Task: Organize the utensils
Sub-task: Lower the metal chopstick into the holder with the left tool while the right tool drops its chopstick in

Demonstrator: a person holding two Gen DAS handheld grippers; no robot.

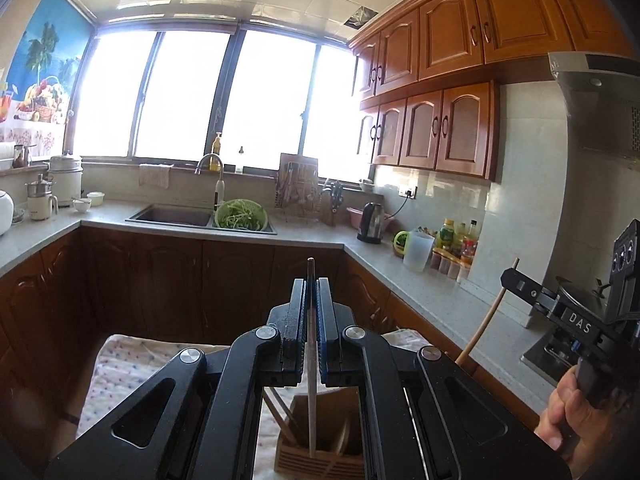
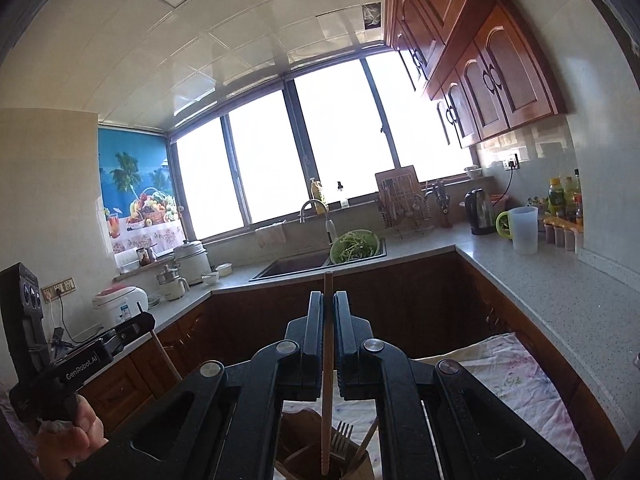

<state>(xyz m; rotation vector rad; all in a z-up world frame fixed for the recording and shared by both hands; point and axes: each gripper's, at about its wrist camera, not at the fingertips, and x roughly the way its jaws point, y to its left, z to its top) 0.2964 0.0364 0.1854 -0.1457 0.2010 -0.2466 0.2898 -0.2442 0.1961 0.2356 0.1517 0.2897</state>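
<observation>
My left gripper (image 1: 311, 282) is shut on a thin pale chopstick (image 1: 311, 384) that hangs straight down into a wooden utensil holder (image 1: 320, 460) below it. My right gripper (image 2: 328, 296) is shut on a light wooden chopstick (image 2: 327, 400) whose lower end reaches into the same holder (image 2: 304, 436), which has a fork (image 2: 341, 442) and other sticks in it. The right gripper shows at the right of the left wrist view (image 1: 510, 276), with its chopstick slanting down. The left gripper shows at the left of the right wrist view (image 2: 146, 318).
The holder stands on a dotted cloth (image 1: 120, 376) over a low surface. Grey counters (image 1: 424, 284) wrap around, with a sink (image 1: 172, 216), green colander (image 1: 240, 216), kettle (image 1: 370, 224), white jug (image 1: 418, 250) and bottles (image 1: 460, 240). Wooden cabinets (image 1: 440, 132) hang at right.
</observation>
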